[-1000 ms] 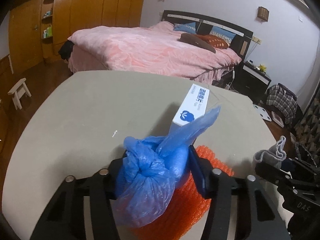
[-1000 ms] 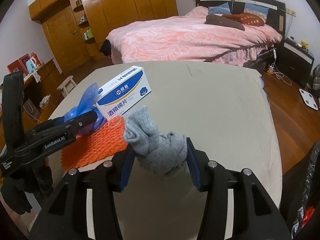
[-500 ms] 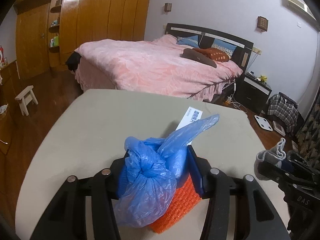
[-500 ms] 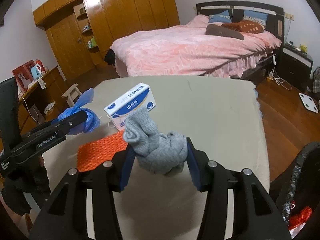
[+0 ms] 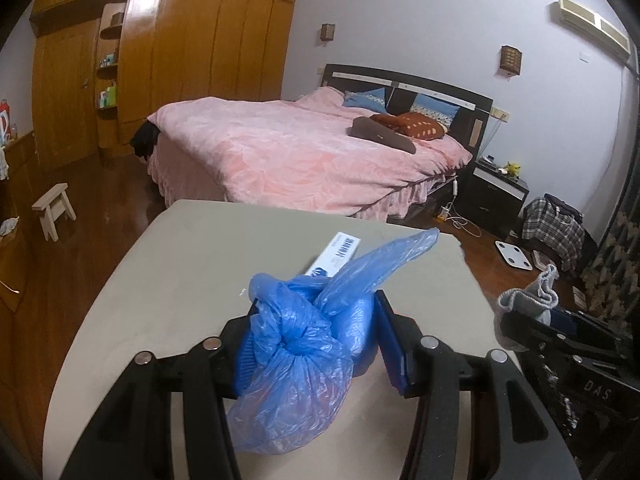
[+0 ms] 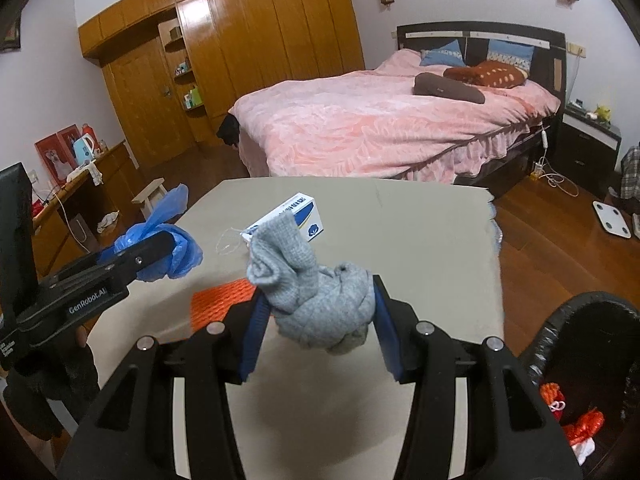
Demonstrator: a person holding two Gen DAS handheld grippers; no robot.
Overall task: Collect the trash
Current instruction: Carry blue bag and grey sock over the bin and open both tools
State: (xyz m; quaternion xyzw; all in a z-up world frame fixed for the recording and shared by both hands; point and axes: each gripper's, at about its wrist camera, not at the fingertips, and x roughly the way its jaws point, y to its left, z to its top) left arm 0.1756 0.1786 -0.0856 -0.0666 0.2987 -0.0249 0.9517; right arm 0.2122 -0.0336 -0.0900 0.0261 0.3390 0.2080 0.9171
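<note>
A bedroom: pink bed behind, wooden wardrobes along the wall, and a beige tabletop below me. I have the left tool clamped on a knotted blue plastic bag, pinched at its bulk so the loose tail sticks up clear. The right tool is clamped on a balled grey sock, held off the tabletop. I carry both at once, I think, to save a trip to the black-lined bin at lower right, which already holds orange scraps. An orange mesh piece and a white-and-blue box lie on the tabletop, uncollected.
</note>
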